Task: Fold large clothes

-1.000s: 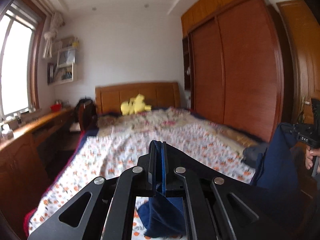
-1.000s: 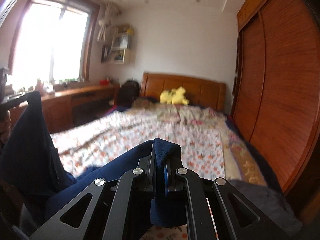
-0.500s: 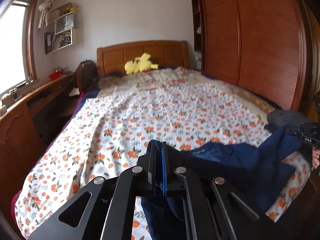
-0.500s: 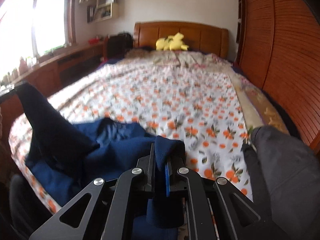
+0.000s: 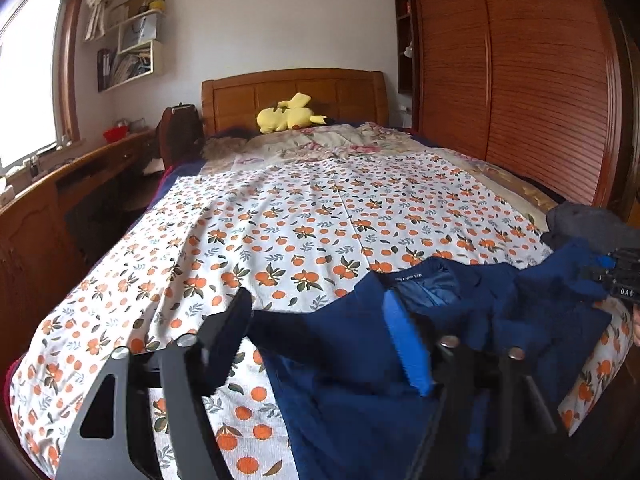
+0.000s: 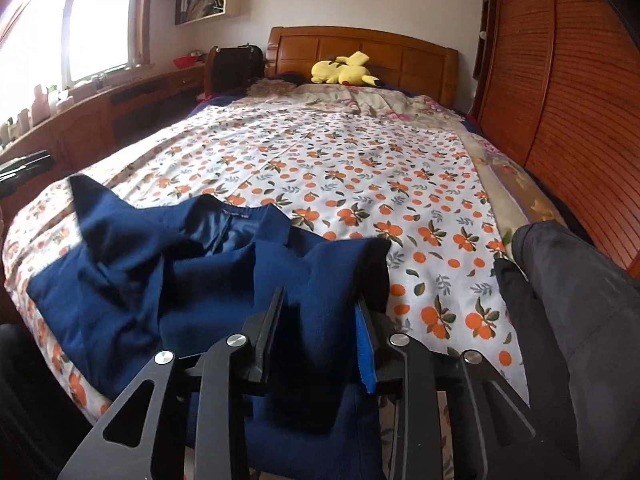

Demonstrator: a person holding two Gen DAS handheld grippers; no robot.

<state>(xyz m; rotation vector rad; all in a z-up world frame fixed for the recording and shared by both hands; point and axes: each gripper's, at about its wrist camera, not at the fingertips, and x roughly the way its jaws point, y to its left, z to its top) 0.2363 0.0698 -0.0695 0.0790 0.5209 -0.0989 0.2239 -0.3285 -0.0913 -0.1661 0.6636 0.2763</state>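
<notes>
A navy blue garment lies crumpled across the near end of the bed, its collar and label facing up; it also shows in the right wrist view. My left gripper is open over the garment's left edge, with cloth lying between the spread jaws. My right gripper is open too, with a fold of the navy cloth resting loosely between its jaws. The right gripper also shows at the right edge of the left wrist view.
The bed has an orange-print sheet, a wooden headboard and a yellow plush toy. A dark grey garment lies at the bed's right corner. A wardrobe stands on the right, a wooden desk on the left.
Both grippers came down from holding the garment up in the air to the bed. Both jaws have opened and let the navy garment settle on the sheet.
</notes>
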